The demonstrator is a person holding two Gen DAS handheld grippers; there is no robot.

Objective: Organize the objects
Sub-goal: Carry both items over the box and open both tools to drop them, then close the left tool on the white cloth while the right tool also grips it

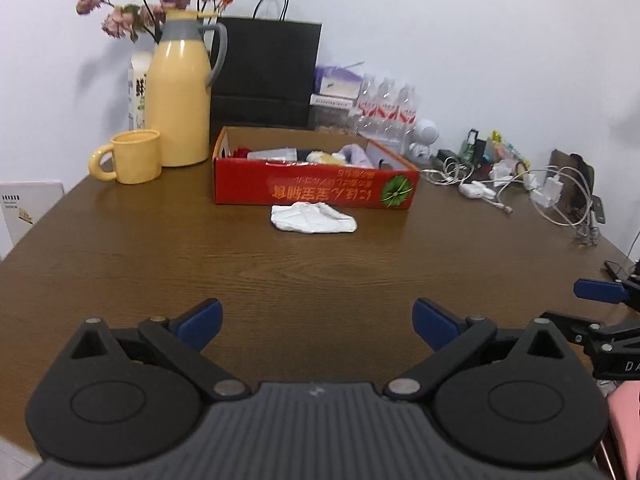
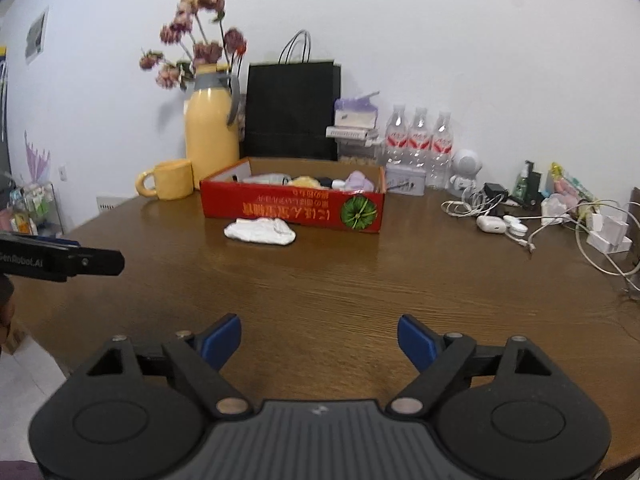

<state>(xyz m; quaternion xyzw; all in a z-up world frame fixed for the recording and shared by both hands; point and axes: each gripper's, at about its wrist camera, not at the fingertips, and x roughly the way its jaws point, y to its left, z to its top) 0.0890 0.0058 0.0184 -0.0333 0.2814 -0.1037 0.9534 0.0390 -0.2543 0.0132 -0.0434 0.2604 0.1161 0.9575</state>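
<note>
We hover both the left gripper (image 1: 316, 324) and right gripper (image 2: 320, 342) released and empty over the near wooden table (image 1: 160, 248), with a crumpled white cloth (image 1: 314, 219) lying just before the far red cardboard box (image 1: 316, 188).

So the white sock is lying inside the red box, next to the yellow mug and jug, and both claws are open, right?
Not quite. The white sock lies on the table in front of the red box, not inside it, as the left wrist view shows. The rest holds: the yellow mug and jug stand beside the box, and both the left claw and right claw are open.
</note>
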